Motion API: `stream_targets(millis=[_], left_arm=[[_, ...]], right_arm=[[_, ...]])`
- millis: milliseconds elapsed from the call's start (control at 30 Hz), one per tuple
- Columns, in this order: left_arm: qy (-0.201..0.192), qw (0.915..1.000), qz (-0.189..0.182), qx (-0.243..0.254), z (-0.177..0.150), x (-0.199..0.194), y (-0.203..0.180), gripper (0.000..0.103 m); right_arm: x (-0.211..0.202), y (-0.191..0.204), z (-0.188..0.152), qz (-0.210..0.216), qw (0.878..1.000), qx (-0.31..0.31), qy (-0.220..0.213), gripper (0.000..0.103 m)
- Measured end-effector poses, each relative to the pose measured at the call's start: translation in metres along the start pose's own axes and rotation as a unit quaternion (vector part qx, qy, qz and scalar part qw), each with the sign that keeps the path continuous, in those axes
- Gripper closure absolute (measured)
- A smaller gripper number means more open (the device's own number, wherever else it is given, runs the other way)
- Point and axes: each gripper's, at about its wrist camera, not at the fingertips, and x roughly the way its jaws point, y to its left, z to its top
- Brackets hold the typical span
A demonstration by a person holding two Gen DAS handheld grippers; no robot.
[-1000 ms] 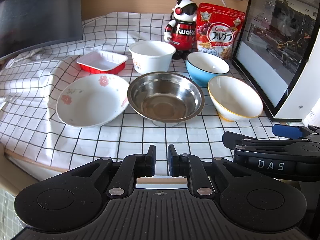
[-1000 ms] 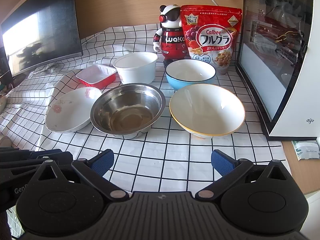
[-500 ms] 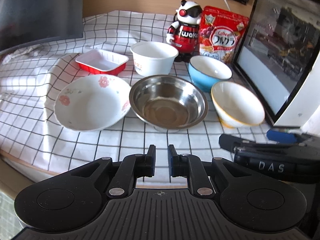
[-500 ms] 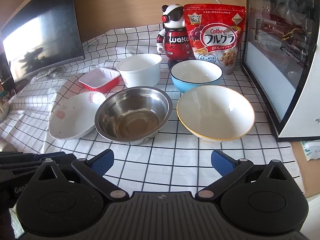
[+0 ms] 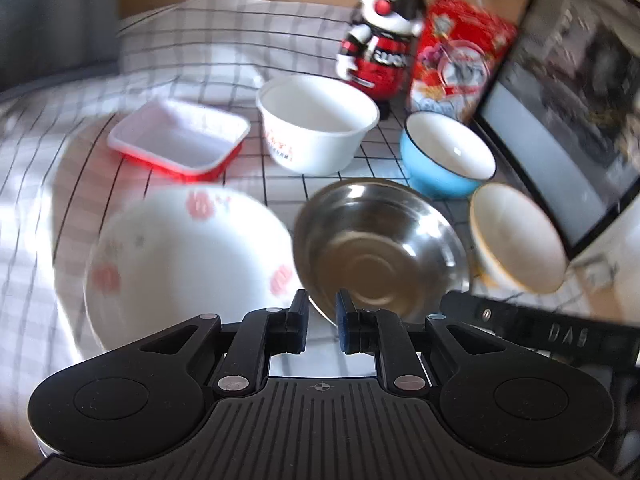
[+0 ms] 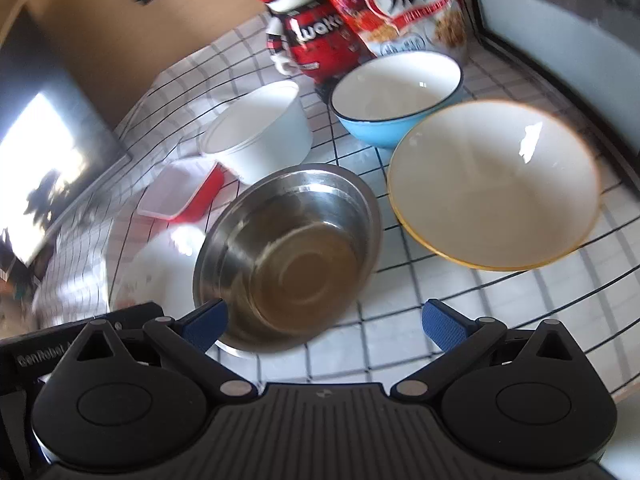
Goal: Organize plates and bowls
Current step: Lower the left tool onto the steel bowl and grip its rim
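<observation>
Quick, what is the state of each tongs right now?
Left tongs: closed, holding nothing.
Right tongs: open, holding nothing.

Left gripper (image 5: 322, 322): had advanced over the cloth toward the dishes; its tips, formerly short of them near the front edge, stood at the near rims of the flowered plate (image 5: 184, 264) and the steel bowl (image 5: 380, 248).

Right gripper (image 6: 324, 320): had closed in and rolled, so that the scene sat tilted; the steel bowl (image 6: 288, 256) and yellow-rimmed bowl (image 6: 496, 184) loomed larger, the former just beyond its left fingertip (image 6: 206, 322).
</observation>
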Motion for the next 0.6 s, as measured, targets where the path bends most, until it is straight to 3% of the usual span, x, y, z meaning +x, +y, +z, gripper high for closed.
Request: stream_targets(millis=[67,167,233,367,467,600], left_arm=[[-0.001,0.9998,-0.02,0.008,0.012,0.007,0.019,0.087],[0.006,0.996,-0.089,0.004,0.037,0.023,0.048,0.087],[0.015,0.9931,-0.115,0.019,0.053,0.036,0.059,0.087],[0.02,0.9864,-0.126,0.103,0.078,0.056,0.051,0.087],[0.04,0.9791,-0.144,0.138,0.095,0.07,0.042,0.087],[0.057,0.9772,-0.128,0.159,0.109,0.092,0.032,0.086]], right_arm=[[0.012,0.006,0.002,-0.001,1.0,0.019,0.002,0.0],[0.026,0.015,0.003,-0.016,1.0,0.027,0.005,0.0],[0.034,0.02,0.003,-0.037,0.999,0.035,0.01,0.0],[0.047,0.018,0.005,-0.064,0.995,0.07,0.02,0.0],[0.054,0.012,0.008,-0.063,0.993,0.097,0.028,0.0],[0.063,0.015,0.013,-0.073,0.996,0.049,0.026,0.0]])
